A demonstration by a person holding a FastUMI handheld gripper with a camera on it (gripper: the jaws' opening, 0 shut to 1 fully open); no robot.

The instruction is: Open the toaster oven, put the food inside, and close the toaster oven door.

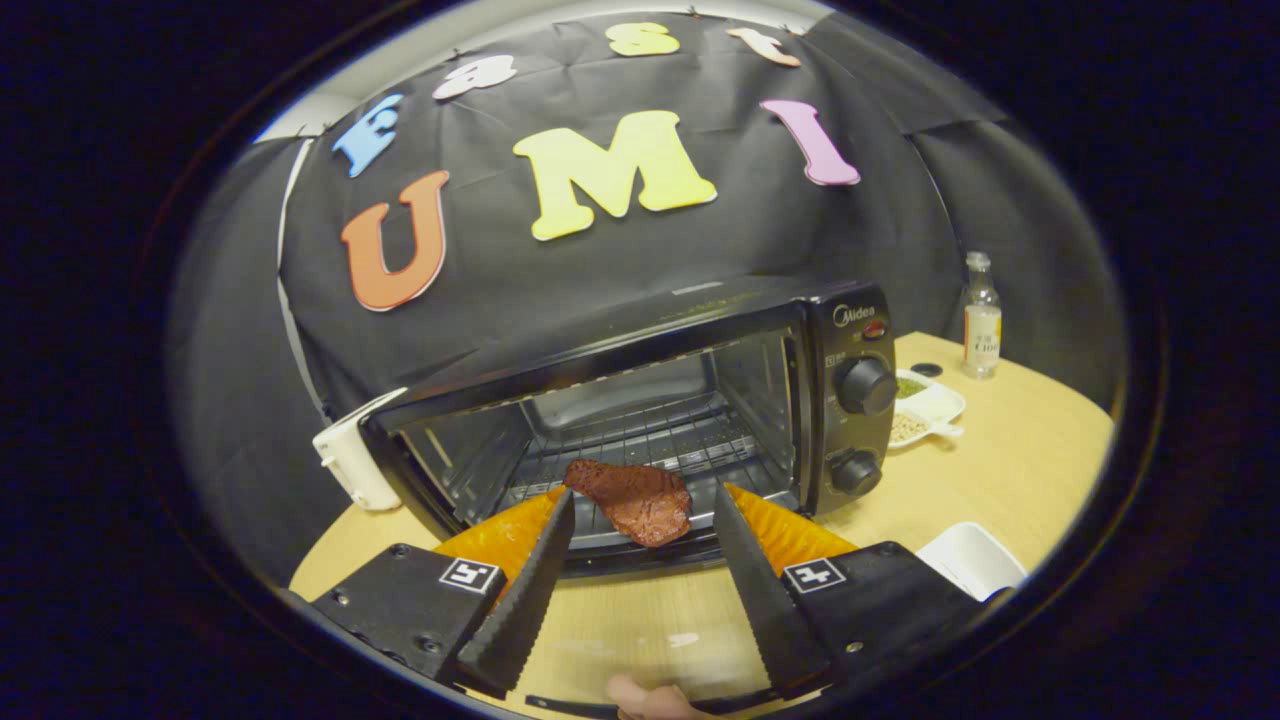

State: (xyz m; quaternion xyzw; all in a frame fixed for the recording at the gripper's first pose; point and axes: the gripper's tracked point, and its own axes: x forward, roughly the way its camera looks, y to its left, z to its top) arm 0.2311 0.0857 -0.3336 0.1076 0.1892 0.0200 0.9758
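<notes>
Wood table [1000, 470], black cloth wall behind. Toaster oven [640, 420] door is down, rack exposed. My gripper [640, 510] is spread wide, clamping nothing. Steak [632, 498] sits between the fingertips at the oven mouth; can't tell if it rests on the rack. Bottle [981, 318] well right.

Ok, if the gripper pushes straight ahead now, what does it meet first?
Probably the piece of meat, lying just beyond the open gripper at the toaster oven mouth; then the wire rack. Depth is unclear.
</notes>
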